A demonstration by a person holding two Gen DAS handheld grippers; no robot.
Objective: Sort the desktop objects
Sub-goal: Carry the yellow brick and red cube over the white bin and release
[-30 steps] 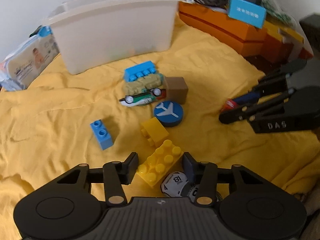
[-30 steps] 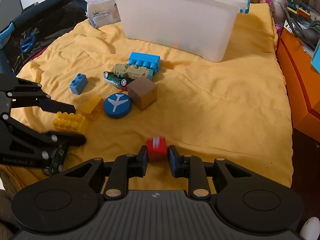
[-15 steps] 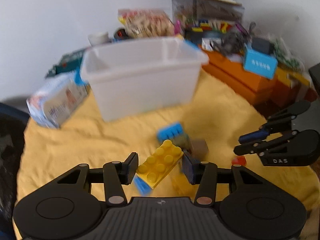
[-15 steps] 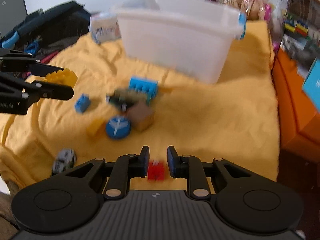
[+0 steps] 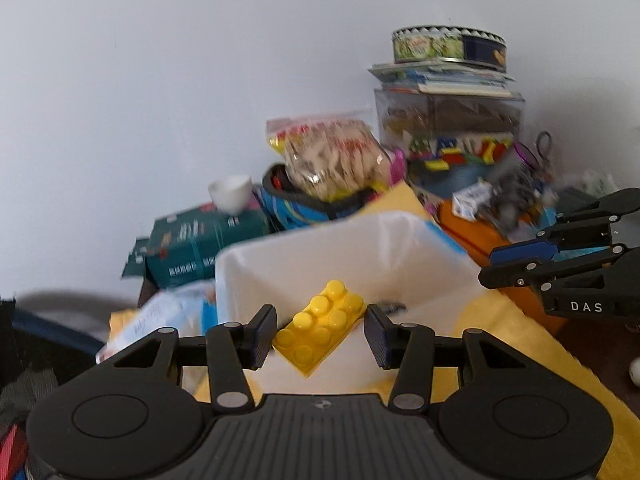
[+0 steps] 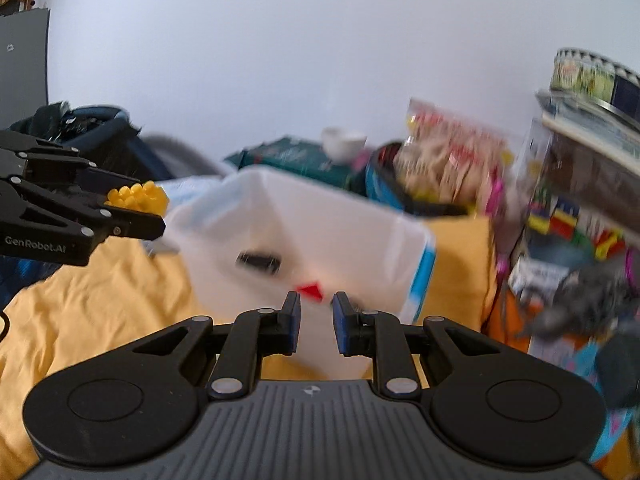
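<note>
Both hand-held grippers have come up off the yellow cloth and now sit in front of the white translucent plastic bin, which fills the middle of each view instead of sitting at the back like a second ago. Left hand-held gripper is pinching the yellow eight-stud plastic building brick across its width, brick tilted and poised right at the near wall of the bin, so it looks ready to drop in. Right hand-held gripper has its jaws drawn nearly together, and they've just been closing; the small red toy piece shows just ahead of the tips rather than clearly between the pads, so I honestly can't tell if it's clamped at its back end or loose. Progress-wise I'd call it early: a dark object that shows up blurred at the bin wall may be inside already, two pieces are on their way, and the other toys aren't in view right now, so I can't say what's left on the cloth. Everything's smeared with motion blur, the bin floor is mostly hidden by the grippers, and the clutter behind (snack bag, round tin, dark green box) is only roughly readable.
</note>
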